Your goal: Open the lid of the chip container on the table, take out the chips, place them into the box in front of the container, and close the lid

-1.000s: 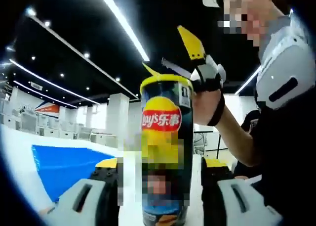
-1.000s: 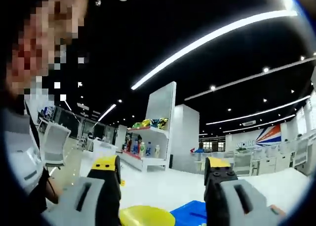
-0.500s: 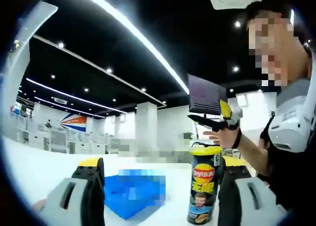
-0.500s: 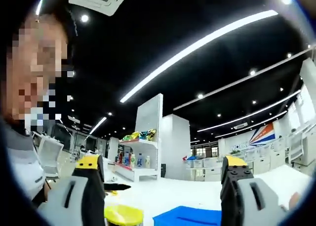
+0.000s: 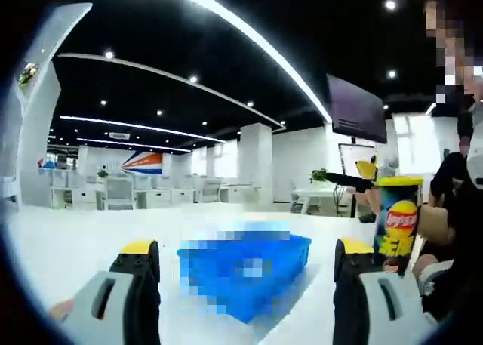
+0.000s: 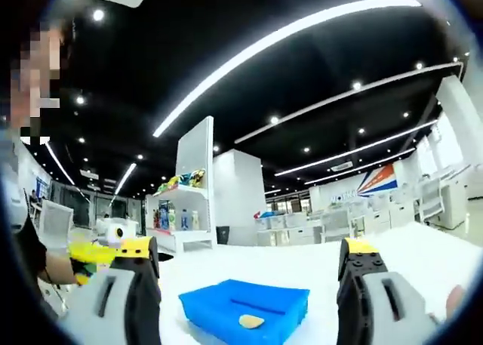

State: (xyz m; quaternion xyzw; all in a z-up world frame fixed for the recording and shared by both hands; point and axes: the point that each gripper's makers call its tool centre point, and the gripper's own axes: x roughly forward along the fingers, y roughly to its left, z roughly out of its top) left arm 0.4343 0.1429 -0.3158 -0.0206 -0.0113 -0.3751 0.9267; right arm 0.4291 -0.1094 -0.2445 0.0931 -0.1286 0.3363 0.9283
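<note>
The chip can (image 5: 396, 224), dark with a yellow lid on top, stands upright at the right edge of the left gripper view, outside my left gripper's right jaw. My left gripper (image 5: 245, 248) is open with nothing between its jaws, and the blue box (image 5: 245, 273) lies beyond them on the white table. The right gripper's yellow-tipped jaw (image 5: 362, 171) shows just above and behind the can's lid, with a hand behind the can. In the right gripper view my right gripper (image 6: 248, 245) is open and faces the blue box (image 6: 245, 309), where one chip (image 6: 251, 321) lies.
The white table (image 5: 90, 232) stretches wide around the box. A person stands at the right edge of the left gripper view. A yellow shape (image 6: 90, 253) by a hand sits at the left of the right gripper view. Shelves and desks stand far behind.
My left gripper has backed away from the can, which stood between its jaws and now stands far right. The right view has swung from the yellow lid to the box, and its jaws stand wider.
</note>
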